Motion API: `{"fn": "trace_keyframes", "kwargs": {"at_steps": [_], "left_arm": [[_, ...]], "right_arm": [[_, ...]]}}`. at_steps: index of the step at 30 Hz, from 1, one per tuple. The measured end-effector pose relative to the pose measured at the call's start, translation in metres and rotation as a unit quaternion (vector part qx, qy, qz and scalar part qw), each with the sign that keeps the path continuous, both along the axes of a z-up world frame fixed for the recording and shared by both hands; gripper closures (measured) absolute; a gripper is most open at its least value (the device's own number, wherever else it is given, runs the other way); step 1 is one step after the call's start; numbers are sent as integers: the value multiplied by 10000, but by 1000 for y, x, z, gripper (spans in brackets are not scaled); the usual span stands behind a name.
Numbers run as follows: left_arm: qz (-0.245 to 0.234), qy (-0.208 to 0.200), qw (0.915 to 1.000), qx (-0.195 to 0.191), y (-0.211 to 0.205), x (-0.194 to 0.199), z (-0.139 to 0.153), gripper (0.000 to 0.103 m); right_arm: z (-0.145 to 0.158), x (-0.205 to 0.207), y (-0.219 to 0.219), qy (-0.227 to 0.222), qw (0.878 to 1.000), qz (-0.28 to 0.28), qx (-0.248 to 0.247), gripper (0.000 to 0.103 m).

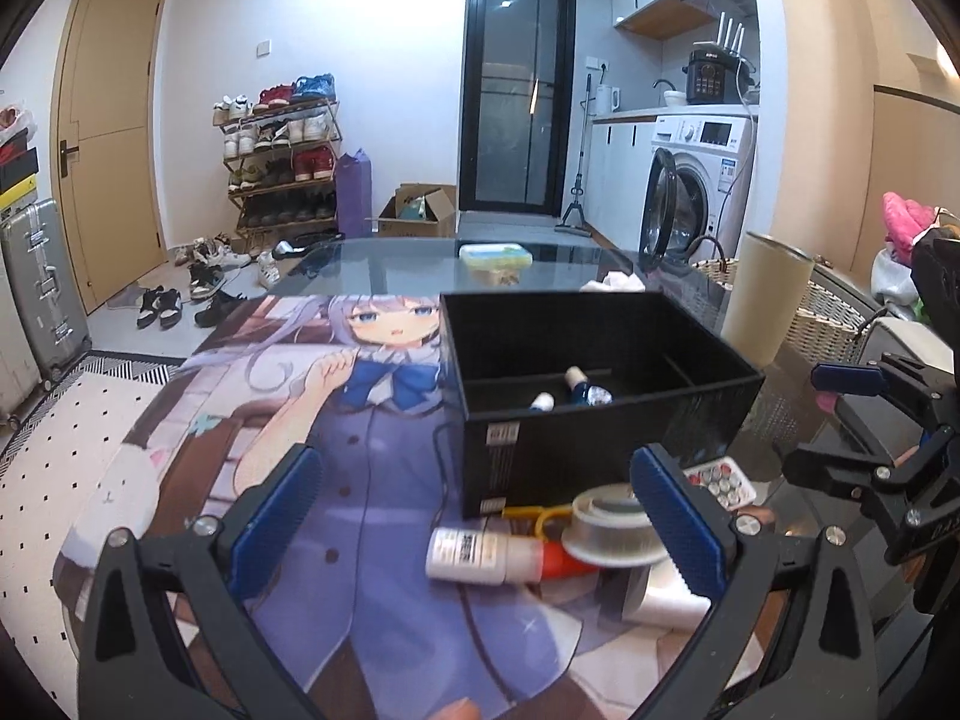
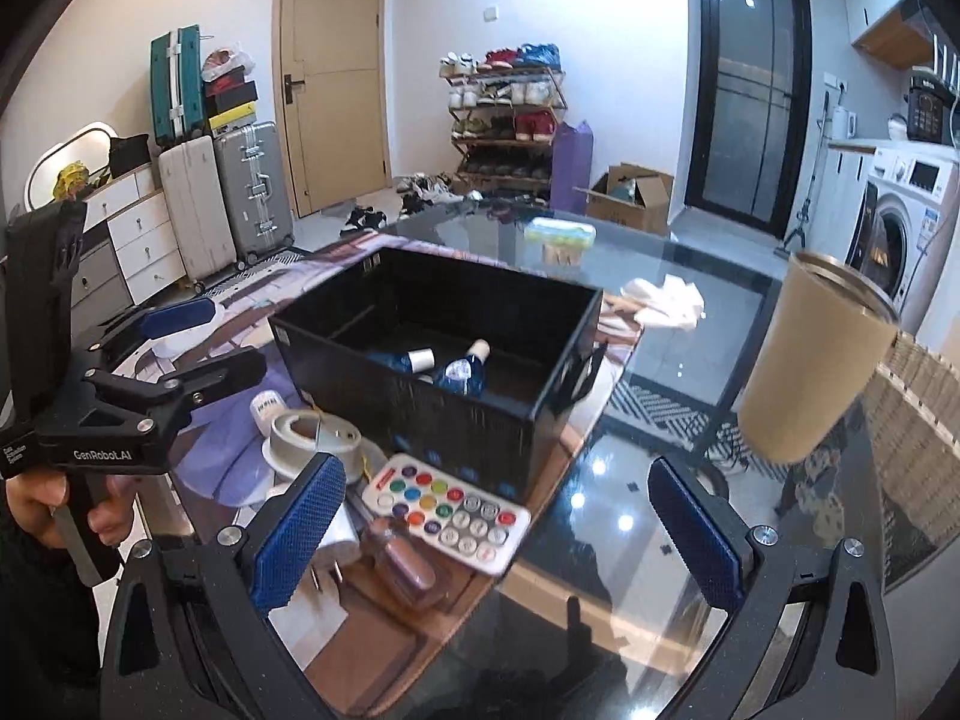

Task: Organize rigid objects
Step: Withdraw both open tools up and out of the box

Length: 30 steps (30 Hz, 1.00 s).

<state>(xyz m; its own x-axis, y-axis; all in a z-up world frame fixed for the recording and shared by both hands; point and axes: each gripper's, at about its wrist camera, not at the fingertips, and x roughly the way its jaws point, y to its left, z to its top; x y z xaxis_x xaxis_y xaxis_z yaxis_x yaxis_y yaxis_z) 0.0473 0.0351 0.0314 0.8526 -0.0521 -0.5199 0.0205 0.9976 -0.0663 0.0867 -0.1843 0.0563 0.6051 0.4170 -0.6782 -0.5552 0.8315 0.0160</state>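
Our left gripper [image 1: 474, 516] and right gripper [image 2: 504, 522] both hang spread and empty; the left one's body reads "GenRobot.AI". Ahead of us the white bottle [image 1: 474, 555], tape roll [image 2: 312, 435] and remote [image 2: 447, 510] lie just before the black box [image 2: 420, 414], which holds two blue bottles [image 2: 459, 372]

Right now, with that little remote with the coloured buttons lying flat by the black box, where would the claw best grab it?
Probably across its two long edges, coming from above. The remote lies flat on the glass table, thin, so only its narrow width fits between the fingers. The right gripper is open and nearest. Its far end sits near the black box, so grip nearer the white-button end.
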Motion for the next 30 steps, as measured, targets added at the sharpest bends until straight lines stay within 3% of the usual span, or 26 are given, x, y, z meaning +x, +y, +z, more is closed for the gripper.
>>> {"fn": "trace_keyframes", "kwargs": {"at_steps": [12,30], "left_arm": [[-73,193,9998,27,-4,-10,-17,0],[-283,345,9990,100,-11,-15,-27,0]], "right_arm": [[-21,-7,-1,393,9989,-215,-138,0],[-42,15,18,836,9956,-319,-263,0]]}}
